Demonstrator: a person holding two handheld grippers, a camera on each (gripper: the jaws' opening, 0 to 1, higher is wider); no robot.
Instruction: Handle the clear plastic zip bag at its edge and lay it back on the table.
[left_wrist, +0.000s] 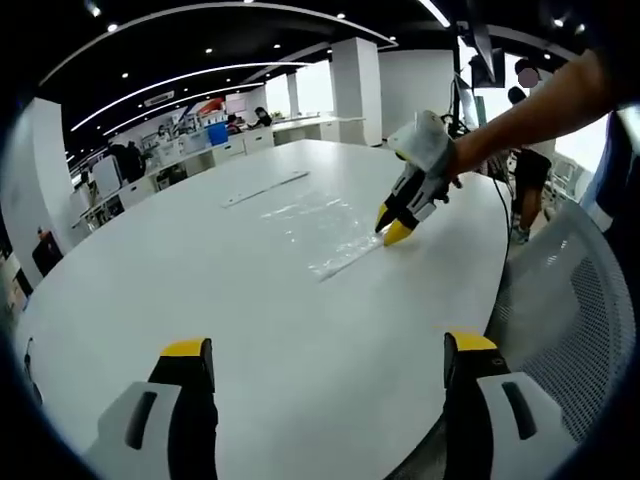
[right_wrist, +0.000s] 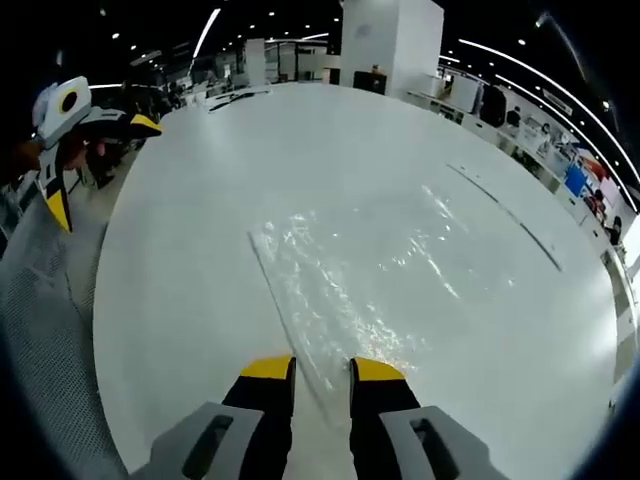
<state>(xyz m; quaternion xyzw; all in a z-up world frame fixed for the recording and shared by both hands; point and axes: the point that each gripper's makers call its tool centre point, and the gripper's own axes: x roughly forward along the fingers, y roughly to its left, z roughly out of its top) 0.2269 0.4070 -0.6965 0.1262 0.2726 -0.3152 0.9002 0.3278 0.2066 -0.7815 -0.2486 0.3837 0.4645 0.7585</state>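
On the white oval worktop (right_wrist: 200, 180), the crinkled clear plastic zip bag (right_wrist: 340, 280) lies flat at twelve o'clock; right hand-held gripper (right_wrist: 322, 372) narrowly parted astride its edge, left hand-held gripper (left_wrist: 330, 350) wide open, empty.

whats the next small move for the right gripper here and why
Probably close the right gripper on the near edge of the clear zip bag. Its jaws stand slightly apart with the bag's zip edge running between them, and the bag lies flat on the white table. The left gripper is open, well away.

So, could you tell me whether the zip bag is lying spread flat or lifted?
Spread flat: the clear plastic zip bag lies on the white table, right gripper at its edge.
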